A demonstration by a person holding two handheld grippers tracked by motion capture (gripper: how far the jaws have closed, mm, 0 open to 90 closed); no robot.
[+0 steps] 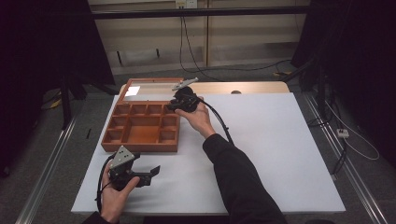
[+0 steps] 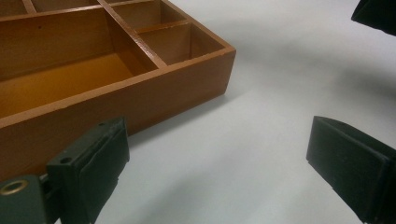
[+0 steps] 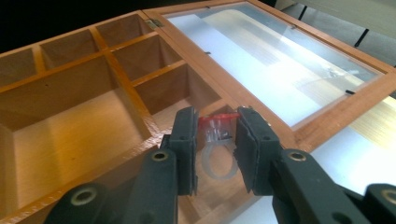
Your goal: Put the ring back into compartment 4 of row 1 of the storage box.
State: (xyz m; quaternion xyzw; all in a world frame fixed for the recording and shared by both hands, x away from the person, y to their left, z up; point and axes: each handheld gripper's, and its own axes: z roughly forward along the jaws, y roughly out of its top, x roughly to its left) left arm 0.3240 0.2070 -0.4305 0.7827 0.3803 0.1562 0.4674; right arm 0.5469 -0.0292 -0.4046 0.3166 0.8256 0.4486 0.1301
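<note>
Wood under my right gripper (image 3: 215, 149): an orange-brown compartment box (image 1: 140, 128) with thin dividers, its glass-paned lid (image 3: 280, 60) lying open flat behind it. My right jaws, matte black with flat pads, are clamped on a small clear plastic ring (image 3: 217, 161) with a red top, hanging over a corner compartment at the box's hinge side. Ring looks smooth and translucent, a round loop below the pads. Down at the near edge of the white table (image 1: 280, 154), my left gripper (image 2: 217, 163) hovers just beside the box's front corner, jaws spread wide, nothing between them but smooth white surface.
</note>
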